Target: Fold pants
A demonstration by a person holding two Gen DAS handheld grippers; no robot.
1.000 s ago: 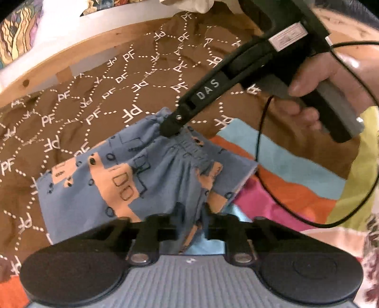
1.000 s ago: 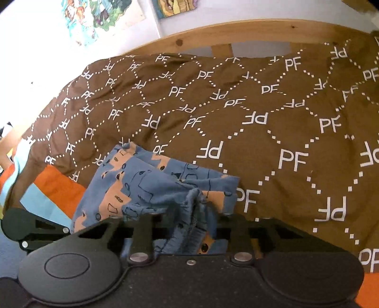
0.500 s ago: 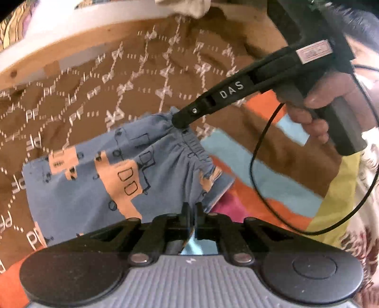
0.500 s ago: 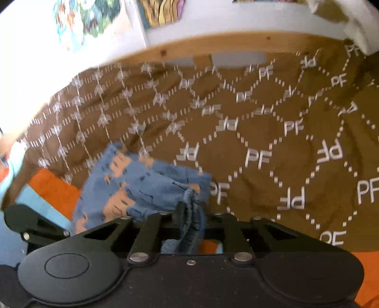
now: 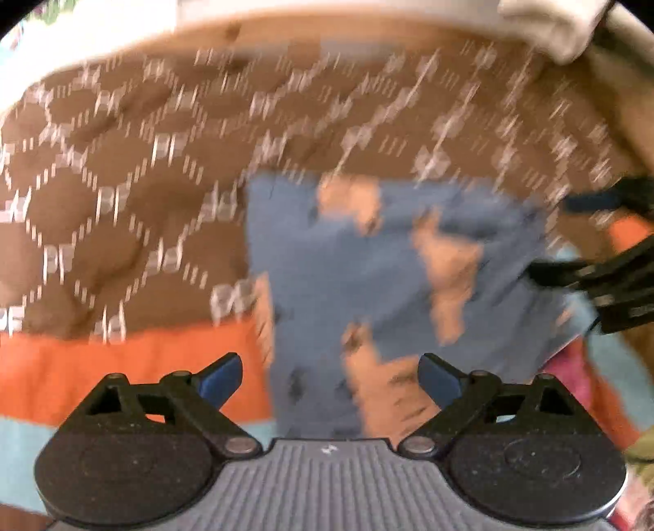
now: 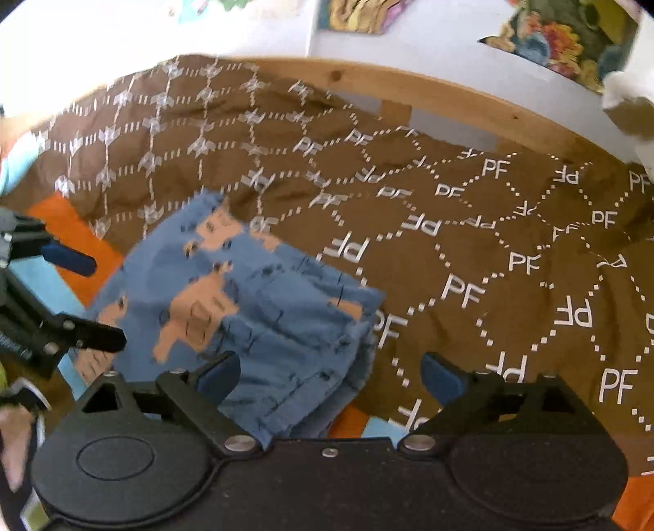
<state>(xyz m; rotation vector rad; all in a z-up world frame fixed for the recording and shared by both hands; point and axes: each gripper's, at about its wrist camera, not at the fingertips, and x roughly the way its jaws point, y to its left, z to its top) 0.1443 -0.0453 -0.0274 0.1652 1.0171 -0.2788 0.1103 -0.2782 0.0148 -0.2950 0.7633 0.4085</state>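
Home bedroom, wooden bed frame (image 6: 449,96), brown patterned quilt (image 6: 511,253) spread over it, colourful pictures (image 6: 564,36) hung on white wall (image 6: 429,45).

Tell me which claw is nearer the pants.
Left, marginally. Both claws just opened. The left claw is centred over the pants, cloth filling its gap; the right claw straddles their edge, partly over the brown blanket.
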